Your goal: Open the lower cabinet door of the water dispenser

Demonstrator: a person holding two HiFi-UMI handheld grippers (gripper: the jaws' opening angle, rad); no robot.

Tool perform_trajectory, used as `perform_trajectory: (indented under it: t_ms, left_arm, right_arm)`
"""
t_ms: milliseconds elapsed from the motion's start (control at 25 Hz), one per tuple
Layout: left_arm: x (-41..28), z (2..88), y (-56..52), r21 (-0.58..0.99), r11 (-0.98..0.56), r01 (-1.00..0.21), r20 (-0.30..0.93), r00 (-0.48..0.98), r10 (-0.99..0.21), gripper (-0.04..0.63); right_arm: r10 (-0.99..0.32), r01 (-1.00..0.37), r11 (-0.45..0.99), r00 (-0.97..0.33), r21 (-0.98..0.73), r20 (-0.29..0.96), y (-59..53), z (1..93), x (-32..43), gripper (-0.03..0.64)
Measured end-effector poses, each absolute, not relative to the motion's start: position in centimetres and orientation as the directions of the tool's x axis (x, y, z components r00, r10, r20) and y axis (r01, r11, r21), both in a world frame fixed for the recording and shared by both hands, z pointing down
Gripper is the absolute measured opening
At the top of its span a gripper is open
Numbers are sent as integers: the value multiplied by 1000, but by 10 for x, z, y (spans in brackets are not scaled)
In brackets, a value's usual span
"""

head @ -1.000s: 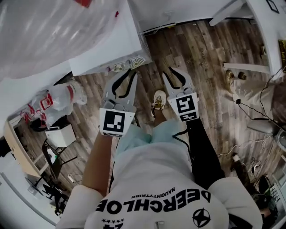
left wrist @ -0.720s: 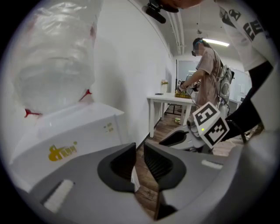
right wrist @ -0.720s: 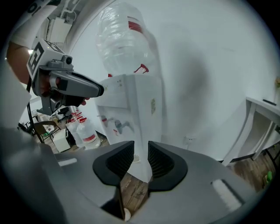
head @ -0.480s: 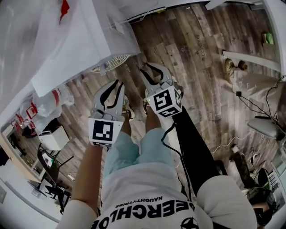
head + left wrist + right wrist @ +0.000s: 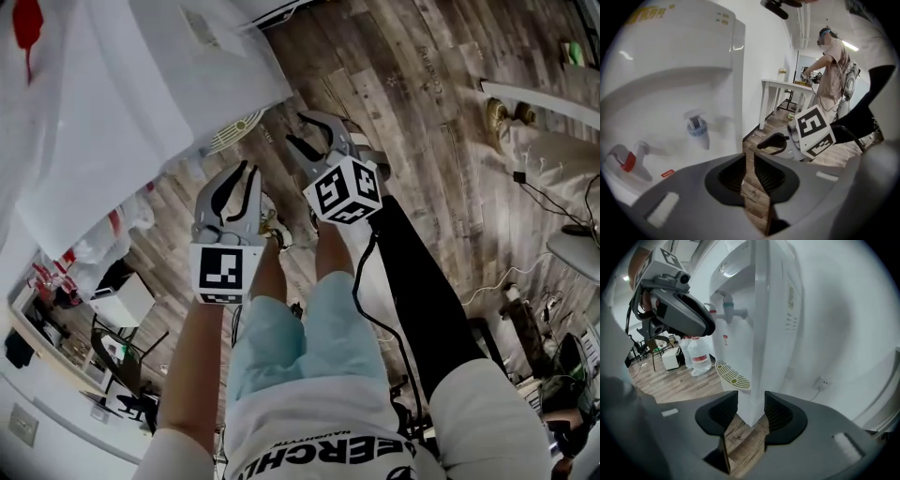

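The white water dispenser (image 5: 141,94) rises at the upper left, its round drip tray (image 5: 234,131) sticking out toward both grippers. In the left gripper view its blue tap (image 5: 697,129) and red tap (image 5: 626,161) sit close ahead. Its lower cabinet front shows only edge-on in the right gripper view. My left gripper (image 5: 248,171) hangs just below the tray, jaws a narrow gap apart with only floor between them (image 5: 749,157). My right gripper (image 5: 294,128) faces the dispenser's side corner (image 5: 759,380); its jaws (image 5: 751,404) have just been opening and hold nothing.
Wrapped water bottles (image 5: 696,355) and a small white box (image 5: 671,358) stand left of the dispenser. A wall socket (image 5: 822,382) lies behind it. Another person (image 5: 834,79) works at a white table (image 5: 783,89). Shoes (image 5: 502,112) and cables (image 5: 539,202) lie on the wood floor.
Both grippers have sunk toward the floor, and the dispenser has slid further left and up in the head view. The right gripper's jaws stand wider apart than before.
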State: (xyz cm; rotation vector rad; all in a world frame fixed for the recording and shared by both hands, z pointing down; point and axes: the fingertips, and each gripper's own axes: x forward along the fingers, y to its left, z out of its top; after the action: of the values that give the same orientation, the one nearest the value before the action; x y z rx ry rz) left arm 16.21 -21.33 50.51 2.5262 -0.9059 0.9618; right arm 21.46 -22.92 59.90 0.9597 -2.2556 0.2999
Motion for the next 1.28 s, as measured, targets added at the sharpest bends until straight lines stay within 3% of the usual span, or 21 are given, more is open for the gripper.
perform_trajectory:
  t_ms: [480, 1280]
  left_arm:
    - [154, 575, -233, 65, -752, -656, 697, 569, -436, 58]
    - [161, 596, -245, 72, -741, -667, 679, 577, -453, 58]
  right_arm:
    - [-488, -613, 783, -508, 99, 710, -258, 678, 204, 163]
    - [-419, -516, 848, -517, 119, 747, -292, 739, 182, 176]
